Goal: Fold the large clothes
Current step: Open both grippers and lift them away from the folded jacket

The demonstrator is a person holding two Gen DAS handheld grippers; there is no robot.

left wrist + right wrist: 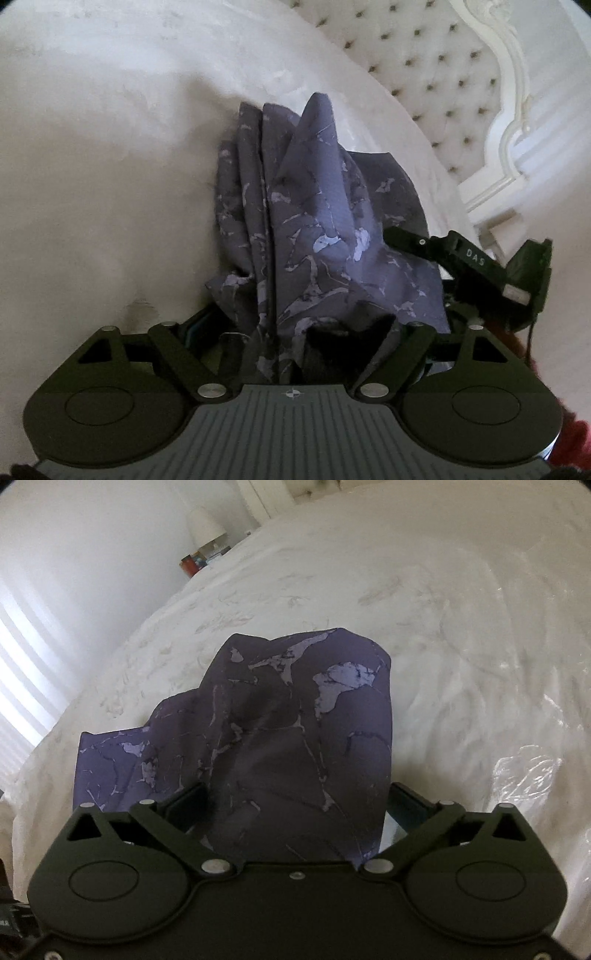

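Observation:
A purple garment with a pale marbled print (314, 229) lies bunched in folds on a white bed cover (110, 166). My left gripper (303, 321) stands wide, with the near end of the cloth heaped loosely between its fingers and covering the right one. One finger (410, 238) of my right gripper reaches in from the right, beside the cloth. In the right wrist view the garment (288, 731) drapes over my right gripper (291, 801). Its jaws are wide apart, and a gap shows between the cloth and the right finger (410, 805).
A tufted white headboard (424, 74) with a carved frame (513, 110) borders the bed. A lamp (205, 528) and small items (192, 563) stand on a bedside table. A bright window blind (22, 664) is at the left. A red sleeve (576, 435) shows at the lower right.

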